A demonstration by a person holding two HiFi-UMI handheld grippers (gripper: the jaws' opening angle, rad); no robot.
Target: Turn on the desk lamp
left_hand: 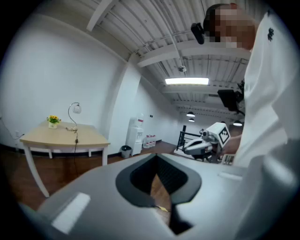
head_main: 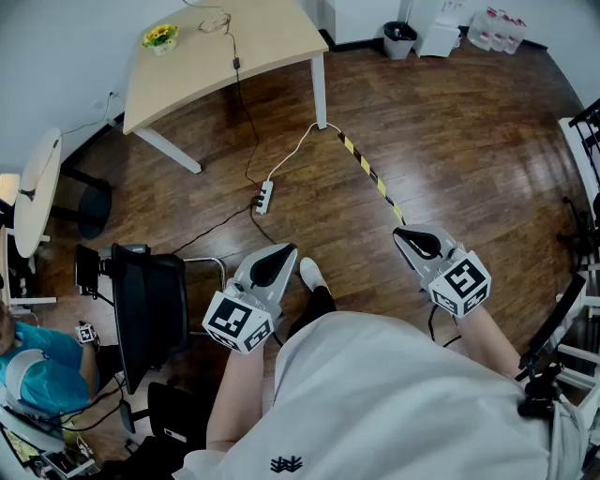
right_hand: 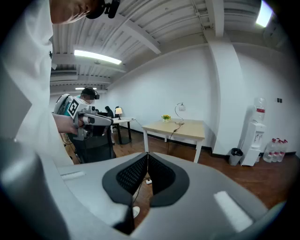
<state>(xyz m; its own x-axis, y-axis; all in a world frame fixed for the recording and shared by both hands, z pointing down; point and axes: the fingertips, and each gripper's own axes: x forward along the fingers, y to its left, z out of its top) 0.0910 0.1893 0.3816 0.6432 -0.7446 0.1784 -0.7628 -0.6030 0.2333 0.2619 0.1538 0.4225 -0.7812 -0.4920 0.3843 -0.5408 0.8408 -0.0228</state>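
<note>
The desk lamp [head_main: 214,19] is a thin curved stem with a small round head, standing at the far edge of a pale wooden table [head_main: 272,47] next to a yellow flower pot [head_main: 160,37]. Its cable runs off the table down to a power strip [head_main: 264,197] on the floor. In the left gripper view the desk lamp [left_hand: 73,112] is far off to the left, and in the right gripper view the desk lamp [right_hand: 179,110] is far ahead. My left gripper [head_main: 286,249] and right gripper [head_main: 401,232] hang over the floor well short of the table. Both are shut with nothing in them.
A black office chair [head_main: 150,309] stands close on my left, beside a round white table [head_main: 37,187] and a seated person in teal [head_main: 37,366]. A yellow-and-black strip [head_main: 370,175] crosses the wooden floor. A bin [head_main: 399,37] and a water dispenser [left_hand: 136,133] stand by the far wall.
</note>
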